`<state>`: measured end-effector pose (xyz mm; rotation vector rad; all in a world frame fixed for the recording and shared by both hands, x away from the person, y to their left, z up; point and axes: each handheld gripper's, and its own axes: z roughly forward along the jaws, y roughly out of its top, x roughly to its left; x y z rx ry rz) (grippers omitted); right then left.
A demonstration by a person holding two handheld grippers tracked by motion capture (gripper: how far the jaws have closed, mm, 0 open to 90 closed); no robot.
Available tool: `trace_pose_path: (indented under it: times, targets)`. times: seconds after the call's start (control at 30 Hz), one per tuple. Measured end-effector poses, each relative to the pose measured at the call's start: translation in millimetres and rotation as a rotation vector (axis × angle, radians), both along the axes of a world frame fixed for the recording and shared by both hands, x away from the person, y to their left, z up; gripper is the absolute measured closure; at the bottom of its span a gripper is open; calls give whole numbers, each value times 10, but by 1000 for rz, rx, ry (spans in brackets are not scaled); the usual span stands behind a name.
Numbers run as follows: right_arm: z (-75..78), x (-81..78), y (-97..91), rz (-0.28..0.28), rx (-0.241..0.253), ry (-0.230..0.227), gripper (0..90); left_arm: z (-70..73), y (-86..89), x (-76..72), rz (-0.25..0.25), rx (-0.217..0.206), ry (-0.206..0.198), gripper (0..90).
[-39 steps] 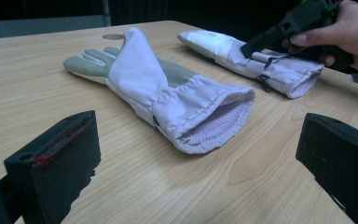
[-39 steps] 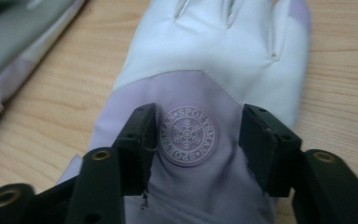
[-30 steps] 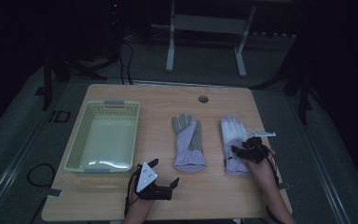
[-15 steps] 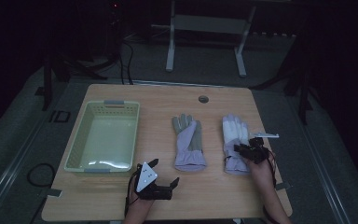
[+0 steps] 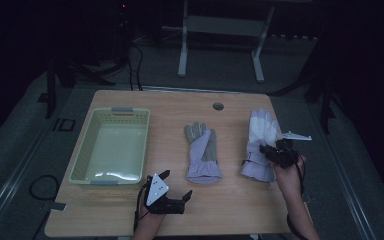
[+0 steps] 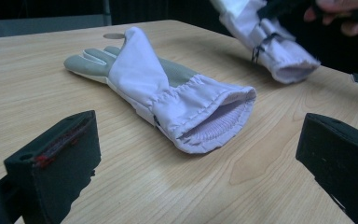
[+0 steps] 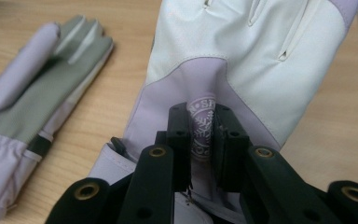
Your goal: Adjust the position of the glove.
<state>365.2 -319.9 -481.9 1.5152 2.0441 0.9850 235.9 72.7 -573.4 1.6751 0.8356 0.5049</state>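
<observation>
Since a second ago the right gripper [image 5: 272,151] has pinched up the back of the white glove [image 5: 261,135], lifting a fold; its jaws are clamped on that fabric. The left gripper [image 5: 176,187] waits agape near the grey-palmed glove [image 5: 202,150]. Likely step: lifting the white glove, perhaps toward the green basket [image 5: 82,160], which calls for a clean raise. The wooden table [image 5: 230,210] stands in a dark room.

The right hand-held gripper [image 7: 200,135] pinches a raised fold of lavender fabric, printed with a snowflake logo, on the white glove [image 7: 242,60]. A second, grey-palmed glove [image 7: 37,102] lies beside it on the table [image 7: 126,70].
</observation>
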Motion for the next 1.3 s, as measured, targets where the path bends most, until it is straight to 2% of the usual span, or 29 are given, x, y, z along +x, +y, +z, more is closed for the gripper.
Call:
trace_pose_path:
  times: [0.3,0.4,0.57,1.0,1.03,1.07,1.13,1.3]
  targets:
    - [409,-36,154,13,-8,-37,793,0,0,0,-1,2,-1,0]
    - [524,-34,268,19,-13,-48,792,0,0,0,-1,3,-2,0]
    - [624,-16,526,47,-26,-57,792,0,-1,-1,-2,1,-2,0]
    - [689,-39,1391,130,-44,-23,791,-2,9,2,-4,-9,0,0]
    - [689,-39,1391,130,-44,-23,791,-2,9,2,-4,-9,0,0]
    - [700,-52,1581,146,-45,-30,791,-2,14,3,0,-6,-4,0]
    - [679,-75,1730,168,-55,-21,791,-2,16,2,1,-9,-2,0]
    - [545,-95,1871,186,-52,13,791,-2,14,-2,-4,-6,-7,0]
